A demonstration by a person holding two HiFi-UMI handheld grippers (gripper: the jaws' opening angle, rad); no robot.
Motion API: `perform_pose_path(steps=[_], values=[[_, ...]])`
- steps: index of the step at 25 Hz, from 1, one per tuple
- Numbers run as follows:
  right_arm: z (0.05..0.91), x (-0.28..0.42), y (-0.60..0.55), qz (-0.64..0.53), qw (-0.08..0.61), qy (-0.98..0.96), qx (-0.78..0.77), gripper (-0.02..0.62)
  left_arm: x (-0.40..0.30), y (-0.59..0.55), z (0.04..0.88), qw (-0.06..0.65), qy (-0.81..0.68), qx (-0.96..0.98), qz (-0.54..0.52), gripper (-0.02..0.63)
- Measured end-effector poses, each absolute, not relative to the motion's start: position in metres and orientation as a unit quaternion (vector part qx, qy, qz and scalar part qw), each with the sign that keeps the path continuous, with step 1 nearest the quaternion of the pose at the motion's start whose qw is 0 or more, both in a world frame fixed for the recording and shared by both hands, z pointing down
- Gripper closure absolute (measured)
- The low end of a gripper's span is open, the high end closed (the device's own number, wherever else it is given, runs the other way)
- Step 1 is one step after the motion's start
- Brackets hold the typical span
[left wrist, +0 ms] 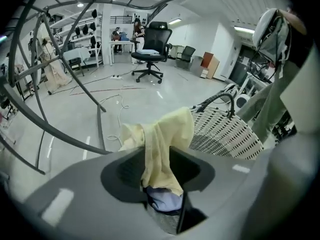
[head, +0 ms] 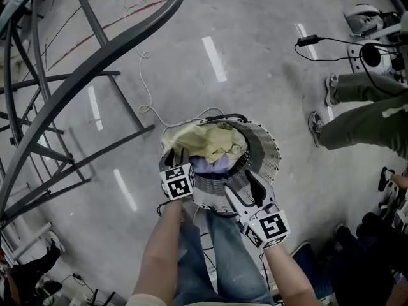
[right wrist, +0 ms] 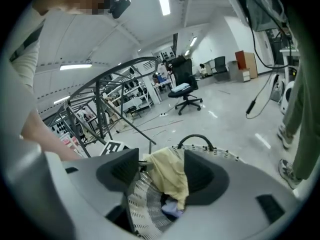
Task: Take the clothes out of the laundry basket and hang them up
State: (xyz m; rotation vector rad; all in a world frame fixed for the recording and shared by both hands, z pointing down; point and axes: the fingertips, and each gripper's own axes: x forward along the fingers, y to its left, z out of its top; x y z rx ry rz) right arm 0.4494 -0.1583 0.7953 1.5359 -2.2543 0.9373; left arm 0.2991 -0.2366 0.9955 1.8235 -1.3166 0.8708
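Head view: a white laundry basket (head: 264,152) is seen on the grey floor, a yellow garment (head: 204,142) heaped on top (a lilac garment (head: 213,164) lies under it). Left gripper view: the yellow garment is clamped between the jaws of the left gripper (left wrist: 160,171), above the basket. Right gripper view: the right gripper (right wrist: 162,171) is held over the basket, its jaws spread and released.
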Motion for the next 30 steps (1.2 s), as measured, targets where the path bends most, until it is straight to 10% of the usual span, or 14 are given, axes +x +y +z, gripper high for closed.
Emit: perform_pose_path(steps=[9, 30], values=[[0.802, 0.451, -0.163, 0.332, 0.132, -0.777, 0.519, 0.328, 0.293, -0.246, 1.012, 0.375, -0.546, 0.656, 0.363, 0.583], [0.699, 0.379, -0.093, 0.300, 0.148, -0.770, 0.544, 0.346, 0.291, -0.194, 0.743, 0.329, -0.429, 0.817, 0.201, 0.589]])
